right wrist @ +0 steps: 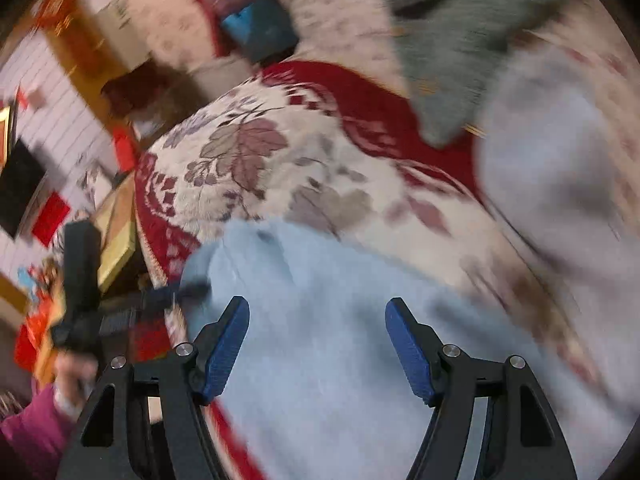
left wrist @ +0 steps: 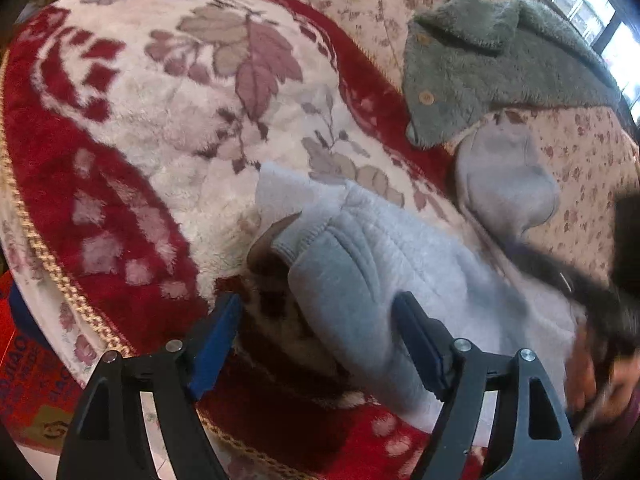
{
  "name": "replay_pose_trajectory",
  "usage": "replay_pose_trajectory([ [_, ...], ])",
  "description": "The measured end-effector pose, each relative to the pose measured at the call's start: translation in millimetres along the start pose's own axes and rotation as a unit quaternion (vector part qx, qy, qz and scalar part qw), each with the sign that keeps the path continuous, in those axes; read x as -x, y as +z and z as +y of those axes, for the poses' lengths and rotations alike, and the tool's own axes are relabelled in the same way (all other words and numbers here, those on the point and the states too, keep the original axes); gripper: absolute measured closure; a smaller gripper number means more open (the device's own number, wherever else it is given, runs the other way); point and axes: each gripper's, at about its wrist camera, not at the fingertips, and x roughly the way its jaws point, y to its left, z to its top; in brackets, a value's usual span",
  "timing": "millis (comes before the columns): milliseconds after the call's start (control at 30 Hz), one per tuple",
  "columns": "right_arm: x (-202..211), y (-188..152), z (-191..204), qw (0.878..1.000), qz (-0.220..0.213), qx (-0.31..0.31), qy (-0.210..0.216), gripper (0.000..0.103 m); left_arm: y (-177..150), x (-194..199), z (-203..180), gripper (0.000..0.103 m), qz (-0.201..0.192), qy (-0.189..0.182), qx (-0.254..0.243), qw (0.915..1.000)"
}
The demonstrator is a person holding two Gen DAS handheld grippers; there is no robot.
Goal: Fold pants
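Observation:
Pale blue fleece pants (left wrist: pixel 400 248) lie crumpled on a red-and-cream floral blanket (left wrist: pixel 160 120). My left gripper (left wrist: pixel 318 300) hangs open just above the pants' ribbed end; cloth shows between the blue pads, but neither pad presses on it. A dark blurred shape at the right edge of the left wrist view is the other gripper with a hand behind it. In the blurred right wrist view, my right gripper (right wrist: pixel 317 304) stands open over the broad part of the pants (right wrist: pixel 340 340), holding nothing. The left gripper's black body (right wrist: pixel 80 280) shows at the left there, with a hand in a magenta sleeve (right wrist: pixel 36 432).
A grey fleece jacket (left wrist: pixel 480 64) with buttons and a lavender garment (left wrist: pixel 508 184) lie on the flowered sheet (left wrist: pixel 580 152) beyond the blanket. The blanket's braided edge (left wrist: pixel 52 264) drops off at the left. Boxes and red items (right wrist: pixel 80 40) crowd the floor past that edge.

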Motion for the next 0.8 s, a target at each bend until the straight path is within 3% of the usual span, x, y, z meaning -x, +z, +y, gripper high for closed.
replay_pose_trajectory([
  [167, -86.8, 42.3, 14.4, 0.997, 0.059, 0.051, -0.011, 0.028, 1.8, -20.1, 13.0, 0.025, 0.019, -0.018, 0.009, 0.9996],
  [300, -112.5, 46.4, 12.8, 0.994, 0.083, 0.067, 0.017, 0.029, 7.2, -24.9, 20.8, 0.025, 0.007, -0.041, 0.023, 0.9989],
  [333, -119.7, 46.0, 12.9, 0.993, 0.090, 0.068, 0.027, 0.038, 9.0, -26.2, 21.0, 0.025, 0.005, -0.044, 0.024, 0.9987],
  [367, -124.5, 45.5, 13.7, 0.992, 0.098, 0.071, 0.032, 0.054, 10.6, -27.2, 21.0, 0.025, 0.003, -0.047, 0.023, 0.9986],
  [400, -129.4, 45.9, 15.8, 0.991, 0.103, 0.076, 0.032, 0.058, 11.9, -28.3, 20.5, 0.026, 0.001, -0.048, 0.021, 0.9986],
  [467, -130.9, 44.3, 20.9, 0.990, 0.106, 0.090, 0.037, 0.073, 14.9, -29.8, 17.8, 0.034, -0.005, -0.054, 0.010, 0.9985],
  [500, -129.9, 43.8, 23.6, 0.989, 0.107, 0.096, 0.038, 0.077, 16.4, -31.1, 15.9, 0.045, -0.005, -0.059, 0.002, 0.9983],
  [533, -125.9, 42.6, 28.1, 0.988, 0.105, 0.112, 0.030, 0.085, 17.6, -32.3, 13.7, 0.059, -0.001, -0.065, -0.007, 0.9978],
  [567, -119.5, 41.5, 32.7, 0.986, 0.099, 0.130, 0.016, 0.092, 17.8, -31.0, 10.8, 0.064, 0.000, -0.073, -0.016, 0.9972],
  [600, -114.7, 41.7, 35.2, 0.986, 0.092, 0.137, 0.013, 0.092, 17.6, -27.3, 6.9, 0.069, -0.007, -0.073, -0.027, 0.9970],
  [767, -62.9, 45.5, 42.6, 0.991, 0.010, 0.133, 0.019, 0.093, 3.2, 8.4, -18.6, 0.069, -0.097, -0.022, -0.120, 0.9878],
  [800, -60.6, 46.0, 45.9, 0.990, 0.000, 0.138, 0.011, 0.093, 1.0, 8.0, -19.1, 0.062, -0.098, -0.009, -0.123, 0.9874],
])
